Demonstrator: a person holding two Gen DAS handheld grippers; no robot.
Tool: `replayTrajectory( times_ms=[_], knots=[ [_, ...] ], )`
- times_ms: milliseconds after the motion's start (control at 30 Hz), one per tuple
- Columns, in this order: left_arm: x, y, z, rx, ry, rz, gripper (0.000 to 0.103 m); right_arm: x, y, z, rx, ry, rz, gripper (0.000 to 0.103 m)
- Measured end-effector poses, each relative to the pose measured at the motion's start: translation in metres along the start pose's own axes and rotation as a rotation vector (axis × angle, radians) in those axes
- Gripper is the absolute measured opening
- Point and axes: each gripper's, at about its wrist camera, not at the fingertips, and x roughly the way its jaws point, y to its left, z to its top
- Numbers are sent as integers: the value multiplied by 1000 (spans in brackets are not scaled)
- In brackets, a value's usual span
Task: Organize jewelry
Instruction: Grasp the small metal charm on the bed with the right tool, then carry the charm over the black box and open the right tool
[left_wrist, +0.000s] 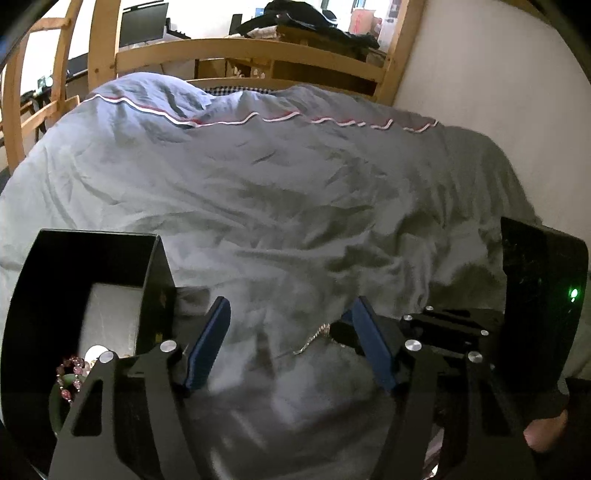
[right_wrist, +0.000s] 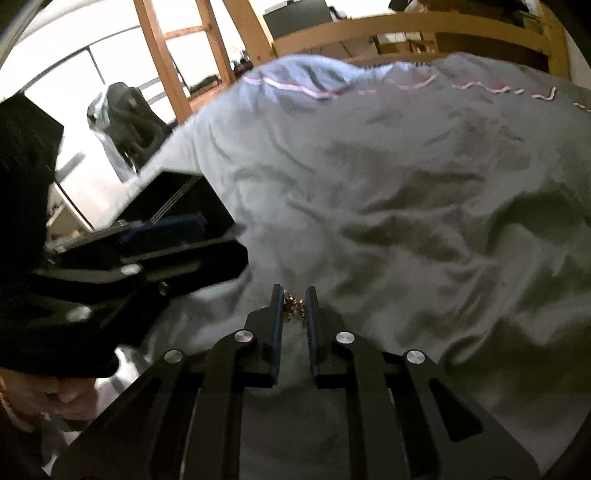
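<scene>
Pinching a chain (right_wrist: 294, 306), right claw (right_wrist: 294, 308) closed.

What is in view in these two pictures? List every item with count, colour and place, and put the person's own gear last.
Duvet: one, grey-blue with red and white piping, covers the bed.
Bed frame: one, light wood, behind the duvet.
Black box: one, open, pale floor inside, on the duvet at left.
Pink bead jewelry: one piece, pink, in the box's near corner.
Chain: one, gold-toned, pinched at the right gripper's tips; a length trails onto the duvet.
Monitor: one, dark, in the room beyond.
Office chair: one, dark with a pale garment over it, beside the bed.
Left gripper: black, blue pads, open above the duvet.
Right gripper: black, shut on the chain.
</scene>
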Motion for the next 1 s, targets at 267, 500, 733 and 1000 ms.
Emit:
replayTrajectory(
  times_ms=[267, 500, 733, 1000],
  knots=[
    [-15, 2, 7, -13, -29, 1, 66, -19, 13, 13, -49, -58, -24, 4],
    [-40, 12, 14, -62, -78, 9, 68, -39, 22, 21, -62, -86, -28, 4],
    [-71, 26, 19, -103, -114, 28, 69, -58, 40, 35, -56, -108, 6, 4],
    [-113, 47, 17, -138, -150, 91, 78, -62, 91, 58, -142, -114, 36, 4]
  ],
)
